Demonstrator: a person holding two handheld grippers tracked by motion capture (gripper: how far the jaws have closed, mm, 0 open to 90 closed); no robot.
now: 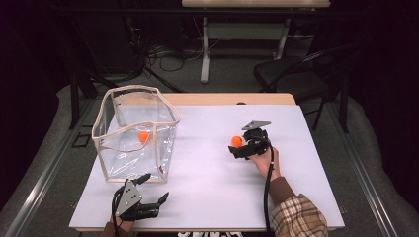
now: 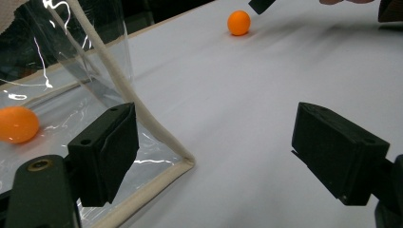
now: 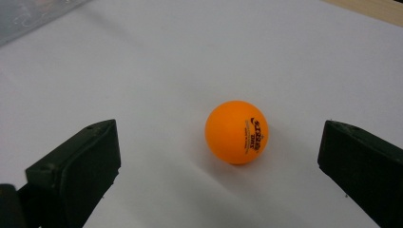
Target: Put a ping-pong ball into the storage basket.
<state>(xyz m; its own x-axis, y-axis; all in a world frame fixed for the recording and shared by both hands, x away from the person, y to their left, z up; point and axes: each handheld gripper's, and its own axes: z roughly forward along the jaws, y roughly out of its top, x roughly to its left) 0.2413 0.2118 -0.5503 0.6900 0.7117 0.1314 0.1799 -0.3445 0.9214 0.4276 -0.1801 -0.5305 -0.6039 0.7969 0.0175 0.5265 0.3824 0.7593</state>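
An orange ball (image 1: 236,141) (image 3: 236,132) with dark print rests on the white sheet right of centre. My right gripper (image 1: 239,148) (image 3: 217,159) stands open around it, one jaw on each side, with neither pad touching it. In the left gripper view the same ball (image 2: 238,23) lies far off. A second orange ball (image 1: 143,136) (image 2: 16,124) lies inside the clear plastic bag (image 1: 129,89) with a cream rim (image 2: 142,114) at the left. My left gripper (image 1: 155,187) (image 2: 214,128) is open and empty near the front edge, beside the bag's front corner.
A white sheet (image 1: 212,187) covers the wooden table (image 1: 227,98). Behind the table are a dark chair (image 1: 291,74), a desk leg (image 1: 204,49) and cables on the floor. The person's plaid sleeve (image 1: 296,217) comes in at the bottom right.
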